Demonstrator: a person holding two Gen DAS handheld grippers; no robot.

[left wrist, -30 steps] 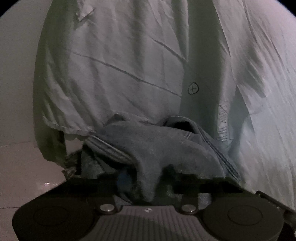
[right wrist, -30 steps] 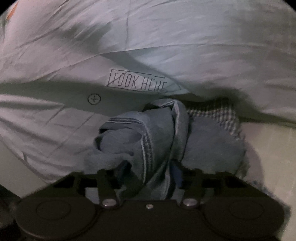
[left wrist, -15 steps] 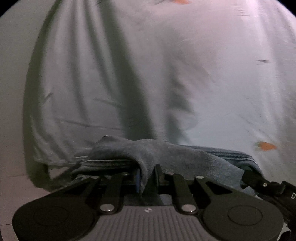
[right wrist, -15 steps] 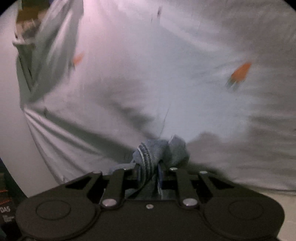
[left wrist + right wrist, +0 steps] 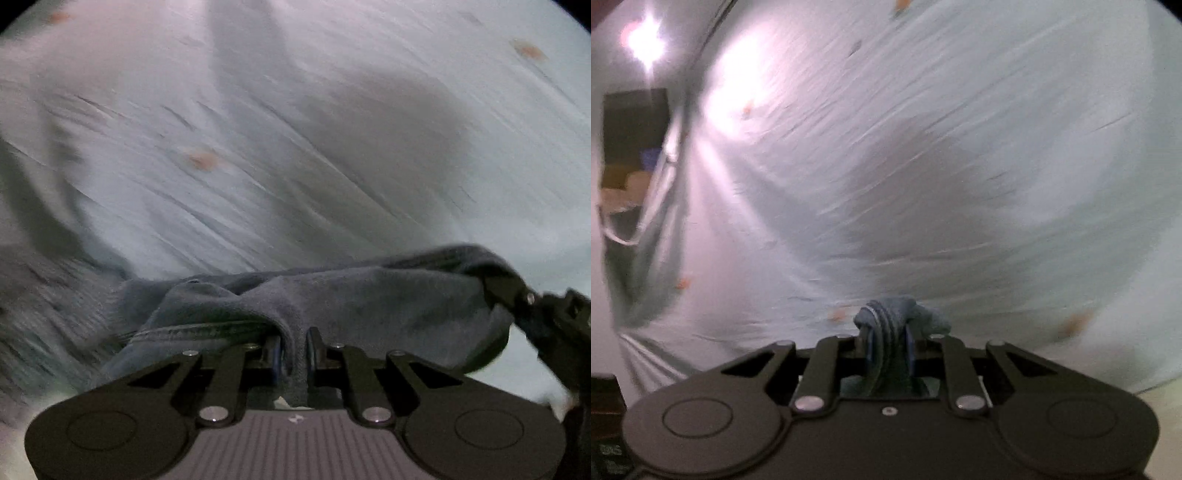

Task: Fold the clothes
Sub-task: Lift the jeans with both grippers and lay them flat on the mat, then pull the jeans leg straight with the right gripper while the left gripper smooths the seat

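A blue-grey denim garment (image 5: 369,299) is stretched between my two grippers above a pale sheet. My left gripper (image 5: 295,350) is shut on a fold of its edge, and the cloth spreads left and right in front of the fingers. My right gripper (image 5: 890,343) is shut on a bunched, stitched hem of the same garment (image 5: 894,314). In the left wrist view the right gripper (image 5: 517,295) shows at the right edge, clamped on the garment's far corner. Most of the garment is hidden in the right wrist view.
A pale light-blue sheet (image 5: 295,129) with small orange marks fills the background of both views, creased and blurred by motion. In the right wrist view (image 5: 923,147) the sheet's edge hangs at the left, beside a dark opening (image 5: 631,147) and a bright light (image 5: 642,40).
Both grippers closed on the garment and lifted it off the pile. The cloth has been pulled taut between them, and the view has swung across the sheet.
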